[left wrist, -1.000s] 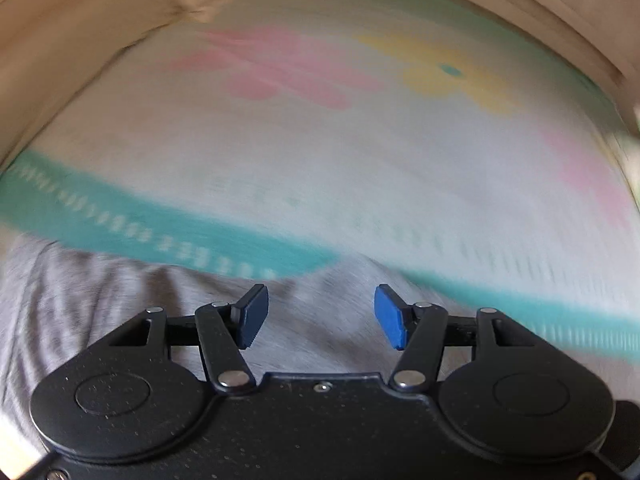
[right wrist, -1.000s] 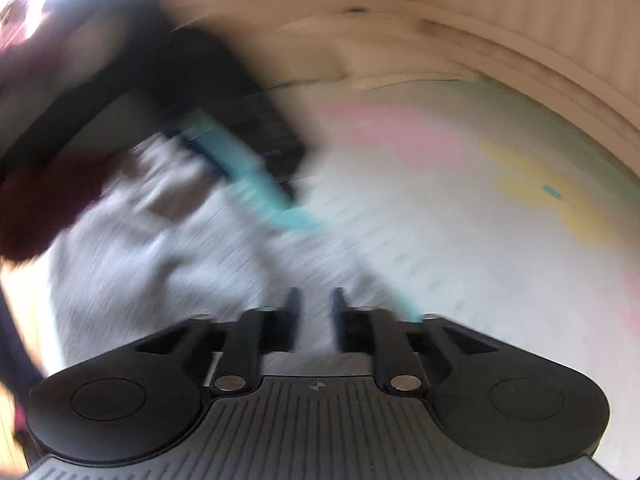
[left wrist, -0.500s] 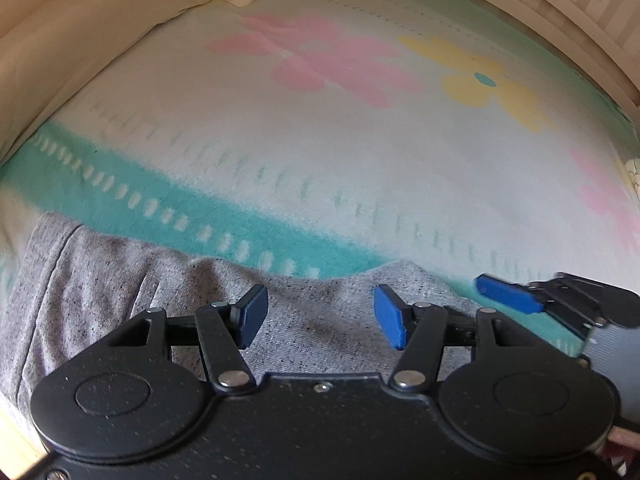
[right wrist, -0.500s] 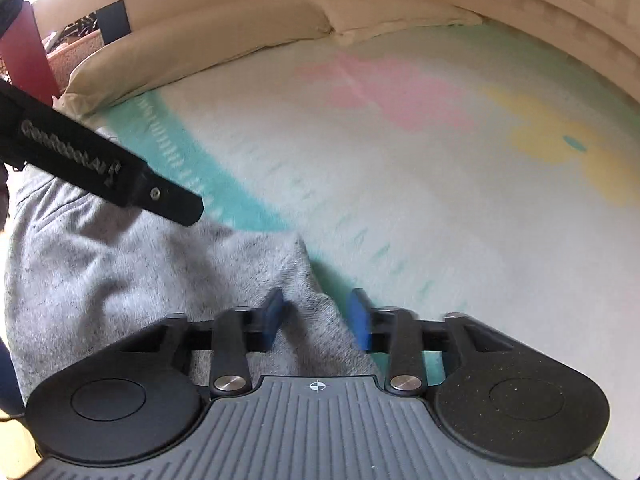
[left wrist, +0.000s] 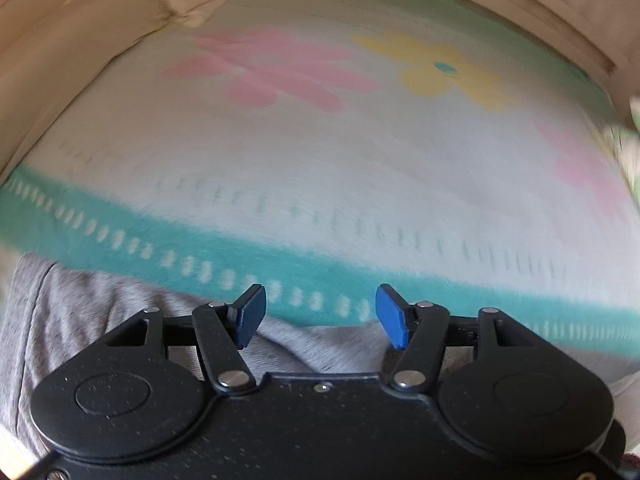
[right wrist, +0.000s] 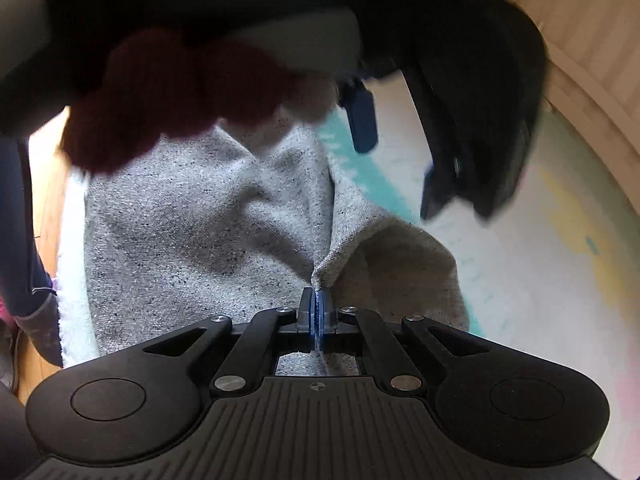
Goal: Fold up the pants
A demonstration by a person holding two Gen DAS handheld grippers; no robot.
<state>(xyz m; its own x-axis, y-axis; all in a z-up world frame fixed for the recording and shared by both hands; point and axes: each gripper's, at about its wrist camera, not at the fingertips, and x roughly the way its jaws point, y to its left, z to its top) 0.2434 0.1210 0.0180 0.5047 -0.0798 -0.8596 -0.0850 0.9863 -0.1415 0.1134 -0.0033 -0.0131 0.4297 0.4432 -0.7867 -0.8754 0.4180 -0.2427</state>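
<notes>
Grey speckled pants (right wrist: 200,224) lie on a flowered blanket (left wrist: 320,160) near its teal stripe. My right gripper (right wrist: 316,312) is shut on a pinched ridge of the pants' fabric, which rises to its pads. In the right wrist view my left gripper (right wrist: 394,168) hangs above the pants, blurred, its blue pads apart. In the left wrist view my left gripper (left wrist: 320,316) is open over the pants' edge (left wrist: 316,344), with nothing between its fingers. A dark red sleeve (right wrist: 168,104) covers the pants' far part.
Cream pillows (left wrist: 80,40) line the blanket's far left. A pale wooden bed frame (right wrist: 588,72) curves along the right. A wooden floor strip (right wrist: 48,184) shows at the left, beyond the blanket's edge.
My right gripper has shut on a fold of the pants and rolled, swinging toward my left gripper. The left gripper stays open over the pants' edge.
</notes>
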